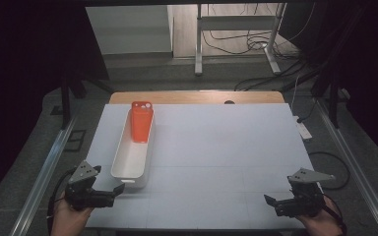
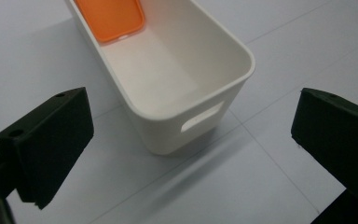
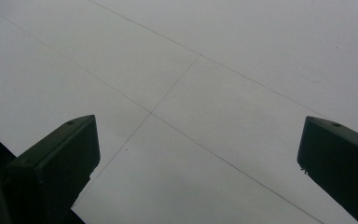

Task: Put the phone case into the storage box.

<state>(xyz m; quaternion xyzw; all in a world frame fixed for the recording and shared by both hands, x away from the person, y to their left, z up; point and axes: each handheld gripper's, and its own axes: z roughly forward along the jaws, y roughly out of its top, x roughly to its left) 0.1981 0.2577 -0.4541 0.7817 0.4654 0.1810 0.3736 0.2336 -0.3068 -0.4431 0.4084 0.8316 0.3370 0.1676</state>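
Bin (image 2: 168, 116), long and white (orange case (image 2: 109, 18) inside)

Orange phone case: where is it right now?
In the high view, the orange phone case leans inside the far end of the white bin, on the table's left side, ahead of the left tongs.

one white bin (image 1: 128, 169), one orange case (image 1: 141, 121) — two tools
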